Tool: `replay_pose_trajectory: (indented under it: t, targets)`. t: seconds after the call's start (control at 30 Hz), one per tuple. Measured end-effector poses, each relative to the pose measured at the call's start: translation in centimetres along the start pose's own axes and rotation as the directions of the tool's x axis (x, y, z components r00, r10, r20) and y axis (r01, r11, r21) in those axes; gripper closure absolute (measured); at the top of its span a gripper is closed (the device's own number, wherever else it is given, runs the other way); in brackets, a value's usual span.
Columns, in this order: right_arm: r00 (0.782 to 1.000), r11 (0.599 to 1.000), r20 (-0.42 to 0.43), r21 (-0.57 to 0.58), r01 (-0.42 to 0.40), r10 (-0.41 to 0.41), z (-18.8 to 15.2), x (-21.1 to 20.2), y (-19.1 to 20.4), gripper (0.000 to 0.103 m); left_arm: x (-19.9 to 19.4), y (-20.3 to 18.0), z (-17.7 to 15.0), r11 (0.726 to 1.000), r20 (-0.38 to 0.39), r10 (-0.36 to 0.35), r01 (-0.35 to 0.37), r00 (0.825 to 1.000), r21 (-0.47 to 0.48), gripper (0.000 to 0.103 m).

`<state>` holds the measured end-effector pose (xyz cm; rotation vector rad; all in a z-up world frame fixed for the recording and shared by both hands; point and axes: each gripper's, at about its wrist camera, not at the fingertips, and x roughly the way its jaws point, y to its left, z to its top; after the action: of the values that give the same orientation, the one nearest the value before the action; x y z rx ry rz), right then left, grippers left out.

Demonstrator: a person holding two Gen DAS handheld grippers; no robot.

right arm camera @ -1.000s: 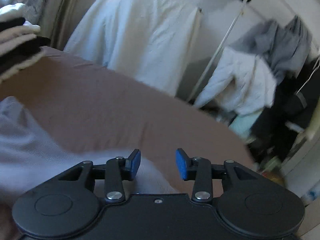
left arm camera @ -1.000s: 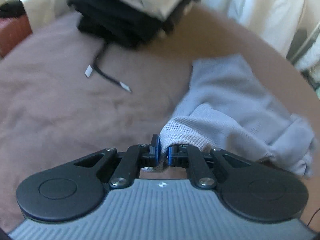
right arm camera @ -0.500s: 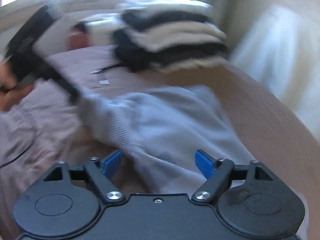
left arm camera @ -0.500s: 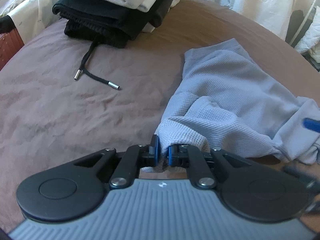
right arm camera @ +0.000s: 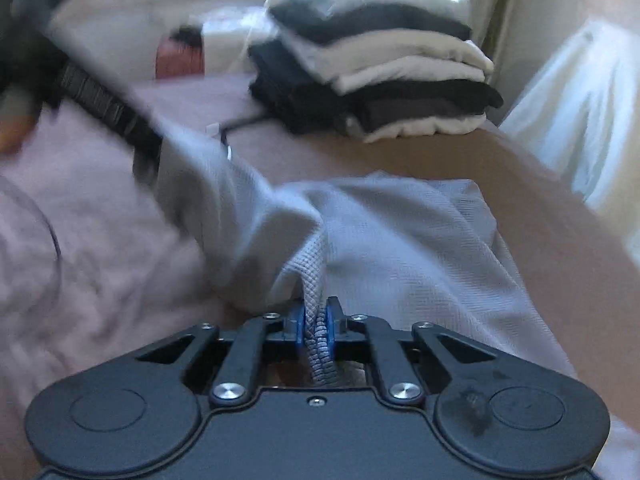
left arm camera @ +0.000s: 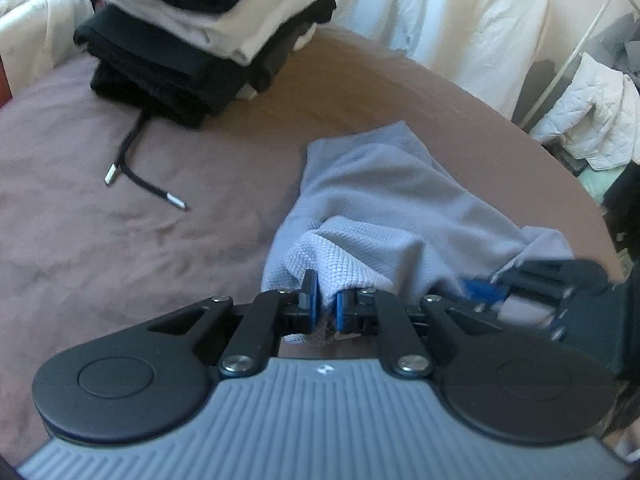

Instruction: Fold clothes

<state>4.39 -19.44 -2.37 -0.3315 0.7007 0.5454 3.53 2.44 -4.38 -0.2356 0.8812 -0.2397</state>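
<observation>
A pale grey-blue waffle-knit garment (left arm camera: 384,200) lies crumpled on a bed covered with a mauve-brown bedspread (left arm camera: 120,240), towards the bed's right edge as the left wrist camera shows it. The left hand-held gripper (left arm camera: 327,308) is clenched on a bunched fold of the garment's near edge, the fabric squeezed between its blue pads (left arm camera: 311,300). The right hand-held gripper (right arm camera: 314,326) has just been closing, and its jaws now pinch a thick, doubled hem of the same garment, which runs up between the pads in a narrow ridge. In the left wrist view the right hand-held gripper shows at the right edge (blurred), just beside the left one, at the garment's near right corner. Further back on the bed sits a stack of folded clothes (left arm camera: 208,36), black and cream layers, well apart from the grey garment. A black drawstring (left arm camera: 140,172) with metal tips trails from the lowest dark piece onto the bedspread. Behind the bed hangs a white sheet (left arm camera: 440,20).
</observation>
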Motion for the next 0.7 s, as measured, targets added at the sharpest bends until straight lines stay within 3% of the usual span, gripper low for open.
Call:
replay_pose_trajectory:
  t: [0.1,0.23,0.3,0.33,0.37,0.4,0.47,0.5,0.53,0.6,0.7]
  targets:
    - [0.998,0.998,0.050,0.043,0.046,-0.048,2.4,-1.5,-3.0,0.094,-0.1,-1.0,2.4,0.998,0.027,0.033,-0.035,0.999,0.044,0.095]
    - [0.982,0.985,0.110,0.087,0.146,-0.156,7.3,-4.0,-9.4,0.095,-0.2,-3.6,8.7,0.994,0.118,-0.050,0.038,0.992,0.102,0.095]
    - [0.964,0.971,0.143,0.111,0.210,-0.225,9.8,-4.7,-12.8,0.095,0.3,-5.9,12.0,0.987,0.176,-0.034,0.006,0.984,0.160,0.087]
    - [0.946,0.957,0.164,0.120,0.263,-0.280,11.0,-5.0,-14.4,0.095,0.6,-6.7,12.8,0.986,0.193,-0.016,-0.017,0.981,0.167,0.071]
    - [0.914,0.930,0.185,0.133,0.342,-0.362,12.0,-5.0,-15.9,0.095,1.0,-7.5,13.6,0.984,0.210,0.002,-0.040,0.978,0.173,0.044]
    - [0.870,0.892,0.202,0.152,0.426,-0.450,13.0,-4.9,-17.4,0.095,1.4,-8.2,14.4,0.982,0.227,0.021,-0.062,0.974,0.179,0.034]
    - [0.767,0.788,0.195,0.231,0.570,-0.612,14.0,-4.1,-20.9,0.093,2.7,-8.9,14.5,0.977,0.237,0.038,-0.086,0.971,0.197,0.029]
    - [0.727,0.742,0.172,0.272,0.613,-0.664,14.0,-3.4,-22.6,0.086,3.7,-8.8,14.0,0.975,0.222,0.043,-0.090,0.974,0.205,0.029]
    - [0.708,0.704,0.122,0.313,0.638,-0.695,13.6,-2.6,-24.5,0.072,5.1,-8.3,13.1,0.975,0.173,0.053,-0.088,0.983,0.203,0.029]
    - [0.717,0.656,-0.006,0.398,0.641,-0.697,11.9,-1.1,-27.6,0.064,8.0,-7.3,11.3,0.977,0.072,0.073,-0.086,0.995,0.197,0.029]
    - [0.793,0.661,-0.069,0.511,0.549,-0.606,7.3,-1.0,-28.2,0.063,12.1,-4.8,8.3,0.986,-0.073,0.084,-0.072,0.994,0.150,0.030]
